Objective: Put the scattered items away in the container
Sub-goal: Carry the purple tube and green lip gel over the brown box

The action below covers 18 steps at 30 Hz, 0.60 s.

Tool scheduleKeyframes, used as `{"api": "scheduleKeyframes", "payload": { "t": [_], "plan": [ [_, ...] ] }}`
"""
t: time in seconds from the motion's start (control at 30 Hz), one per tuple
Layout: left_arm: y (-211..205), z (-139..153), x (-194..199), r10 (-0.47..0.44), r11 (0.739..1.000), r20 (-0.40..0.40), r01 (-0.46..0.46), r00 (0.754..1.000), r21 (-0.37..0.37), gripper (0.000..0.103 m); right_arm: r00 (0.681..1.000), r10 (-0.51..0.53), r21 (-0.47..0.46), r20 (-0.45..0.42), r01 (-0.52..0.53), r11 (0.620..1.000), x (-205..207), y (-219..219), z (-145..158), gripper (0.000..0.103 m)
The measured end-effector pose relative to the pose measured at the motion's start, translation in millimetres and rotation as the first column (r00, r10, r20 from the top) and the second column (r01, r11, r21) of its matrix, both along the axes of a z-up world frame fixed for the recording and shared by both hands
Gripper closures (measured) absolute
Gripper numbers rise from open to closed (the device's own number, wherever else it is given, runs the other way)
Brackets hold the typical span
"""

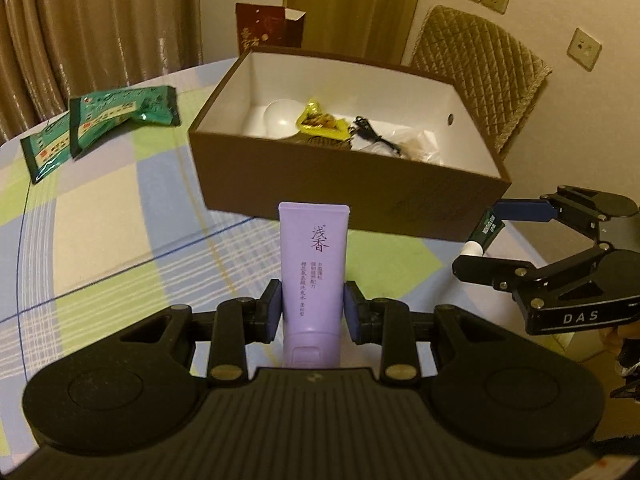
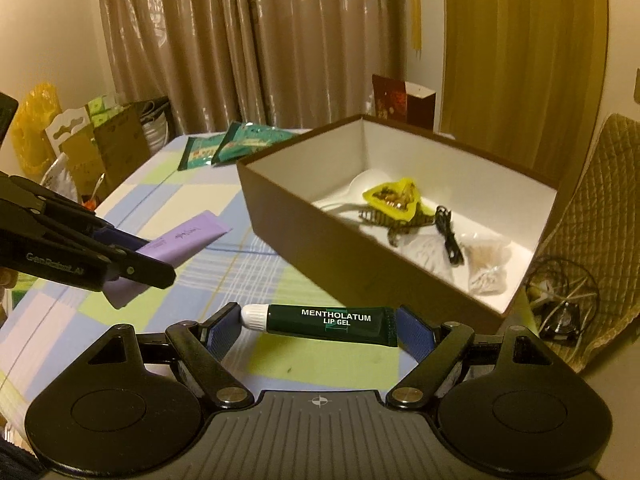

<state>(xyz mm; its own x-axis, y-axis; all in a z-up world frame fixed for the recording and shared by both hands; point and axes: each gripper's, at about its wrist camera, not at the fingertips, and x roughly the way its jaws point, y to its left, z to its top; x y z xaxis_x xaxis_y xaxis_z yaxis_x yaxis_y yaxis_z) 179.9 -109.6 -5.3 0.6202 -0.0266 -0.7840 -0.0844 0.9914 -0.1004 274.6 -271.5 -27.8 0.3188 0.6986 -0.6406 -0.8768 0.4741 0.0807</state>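
Observation:
My left gripper [image 1: 313, 311] is shut on a purple tube [image 1: 312, 276] that stands upright between its blue pads, above the checked tablecloth. My right gripper [image 2: 320, 326] is shut on a dark green lip gel tube [image 2: 328, 322] held lengthwise, cap at the left pad. Beyond both stands the brown box [image 1: 320, 184] with a white inside, holding a white spoon, a yellow snack packet [image 1: 322, 120], a black cable and small bags. In the left wrist view the right gripper [image 1: 486, 236] hangs at the box's near right corner. In the right wrist view the left gripper [image 2: 132, 264] carries the purple tube [image 2: 180, 242] at left.
Two green packets [image 1: 120, 116] lie on the tablecloth left of the box. A dark red carton [image 1: 268, 30] stands behind the box. A quilted chair [image 1: 480, 72] is at the right. Bags and cartons [image 2: 100, 148] crowd the floor beyond the table's far left edge.

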Motion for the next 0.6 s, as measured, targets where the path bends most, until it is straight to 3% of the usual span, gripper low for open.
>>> {"api": "scheduleKeyframes", "payload": {
  "t": [0.27, 0.6],
  "plan": [
    [-8.1, 14.3, 25.3, -0.033, 0.999, 0.046, 0.033, 0.998, -0.008, 0.076, 1.0, -0.003, 0.032, 0.022, 0.002, 0.999, 25.2, -3.2, 17.4, 0.022],
    [-13.6, 34.0, 83.3, -0.071, 0.997, 0.109, 0.073, 0.991, -0.011, 0.076, 1.0, -0.003, 0.04, 0.028, 0.002, 0.999, 90.7, 7.1, 29.6, 0.022]
  ]
}}
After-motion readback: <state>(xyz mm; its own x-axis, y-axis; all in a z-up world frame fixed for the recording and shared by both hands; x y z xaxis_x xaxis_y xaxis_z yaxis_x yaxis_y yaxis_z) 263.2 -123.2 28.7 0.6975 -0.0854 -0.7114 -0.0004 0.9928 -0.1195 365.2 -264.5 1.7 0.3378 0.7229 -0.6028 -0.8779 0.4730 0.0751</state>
